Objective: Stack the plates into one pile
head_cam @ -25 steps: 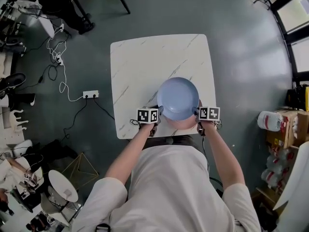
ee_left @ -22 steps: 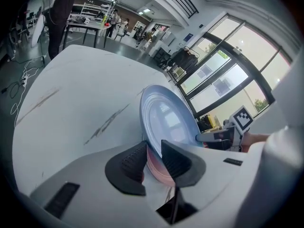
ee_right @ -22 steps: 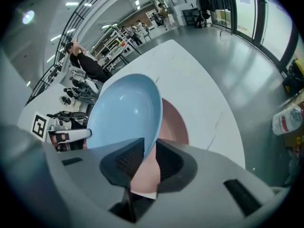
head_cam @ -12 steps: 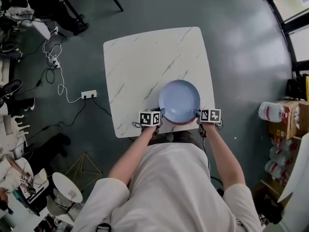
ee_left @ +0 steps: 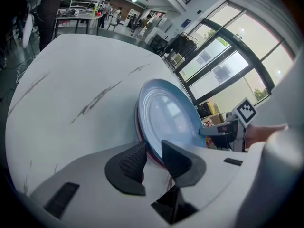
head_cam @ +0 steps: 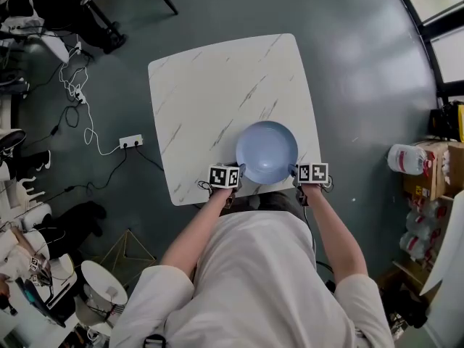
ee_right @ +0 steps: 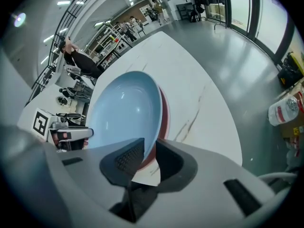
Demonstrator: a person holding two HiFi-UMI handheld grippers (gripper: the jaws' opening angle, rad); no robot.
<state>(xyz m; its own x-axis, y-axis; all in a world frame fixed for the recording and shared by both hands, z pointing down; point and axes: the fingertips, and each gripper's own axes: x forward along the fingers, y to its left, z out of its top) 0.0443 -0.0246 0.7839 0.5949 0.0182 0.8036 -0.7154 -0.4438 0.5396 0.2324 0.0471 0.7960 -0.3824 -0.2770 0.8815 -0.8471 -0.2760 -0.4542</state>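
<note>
A light blue plate (head_cam: 267, 152) lies on top of a red plate (ee_right: 164, 110); only the red rim shows beneath it. The pair hangs low over the near right part of the white marble table (head_cam: 210, 85). My left gripper (head_cam: 239, 171) is shut on the pile's left rim, and both rims run between its pads (ee_left: 153, 152). Across from it, my right gripper (head_cam: 296, 170) is shut on the right rim (ee_right: 149, 153). Whether the pile touches the tabletop I cannot tell.
The person's body stands at the table's near edge. A power strip (head_cam: 131, 142) with cables lies on the floor to the left. Boxes and bottles (head_cam: 417, 176) stand at the right. Chairs and clutter fill the lower left.
Both grippers have carried the pile a little lower and along the table's near part. Both still hold the rims as before.
</note>
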